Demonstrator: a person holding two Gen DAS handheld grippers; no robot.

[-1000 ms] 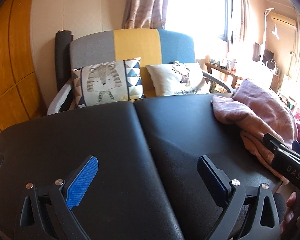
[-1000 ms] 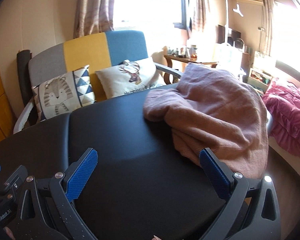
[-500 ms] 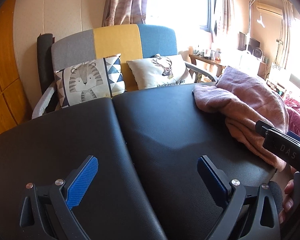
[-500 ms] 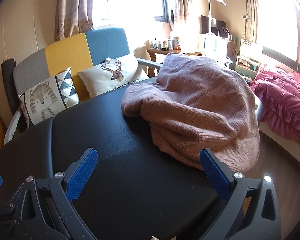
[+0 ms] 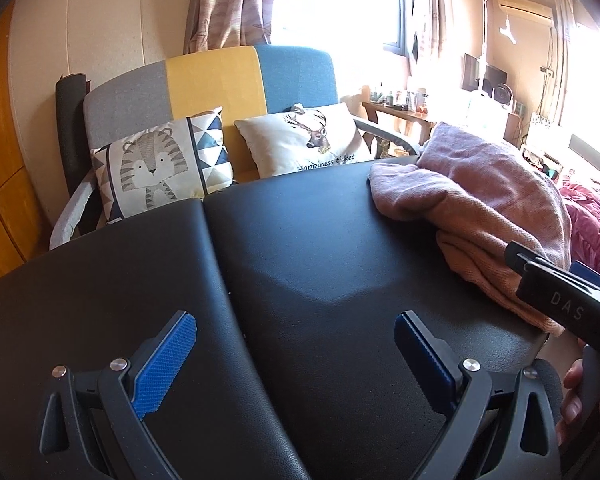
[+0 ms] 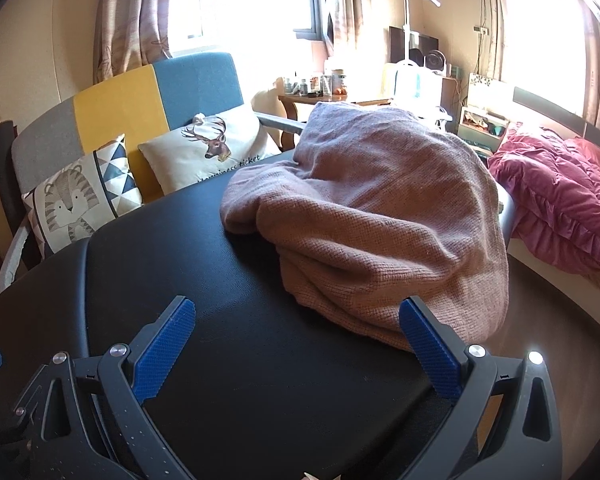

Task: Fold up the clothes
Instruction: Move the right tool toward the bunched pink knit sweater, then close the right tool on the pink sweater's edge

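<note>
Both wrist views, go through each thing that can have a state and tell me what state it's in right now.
Left gripper: open, empty, above the bare black table.
Right gripper: open, empty, near the sweater's front edge.
Pink sweater: crumpled in a heap, unfolded, at the table's right end.
Curtains: drawn aside, window uncovered.
Tiger cushion: propped against the sofa back.
Deer cushion: propped likewise.

A black padded table (image 5: 320,248) fills the lower half of both views, with a seam running from the centre toward the lower edge in the left wrist view. A crumpled pink knit garment (image 6: 384,216) lies directly on it, heaped at the right side and drooping over the right edge.
</note>
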